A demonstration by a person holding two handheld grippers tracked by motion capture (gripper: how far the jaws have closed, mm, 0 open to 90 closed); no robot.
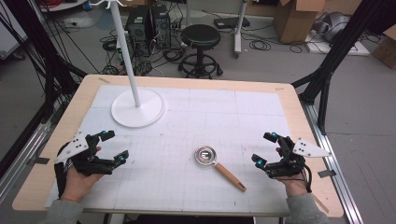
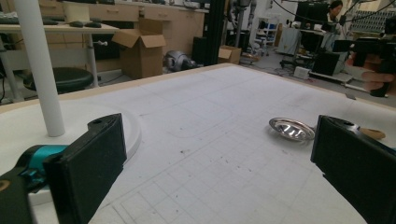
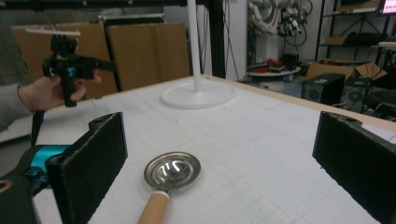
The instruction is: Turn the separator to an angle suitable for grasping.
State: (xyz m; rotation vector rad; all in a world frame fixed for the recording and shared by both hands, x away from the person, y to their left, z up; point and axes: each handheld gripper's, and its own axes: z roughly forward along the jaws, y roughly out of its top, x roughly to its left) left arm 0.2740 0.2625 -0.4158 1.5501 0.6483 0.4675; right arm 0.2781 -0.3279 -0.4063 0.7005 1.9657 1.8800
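A small metal scoop (image 1: 206, 155) with a wooden handle (image 1: 229, 176) lies on the white mat, bowl toward the far side; it also lies between my jaws in the right gripper view (image 3: 172, 170) and farther off in the left gripper view (image 2: 292, 129). My left gripper (image 1: 115, 146) hovers at the mat's left, held in a hand, jaws wide apart and empty (image 2: 219, 140). At the right edge of the mat my right gripper (image 1: 264, 149) is open too, with nothing touching its jaws (image 3: 219, 140). Both grippers point inward at the scoop from a distance.
A white stand with a round base (image 1: 137, 108) and a thin pole rises at the mat's far left. A black stool (image 1: 201, 37), computer towers, cables and cardboard boxes sit on the floor beyond the table. Black frame struts flank both sides.
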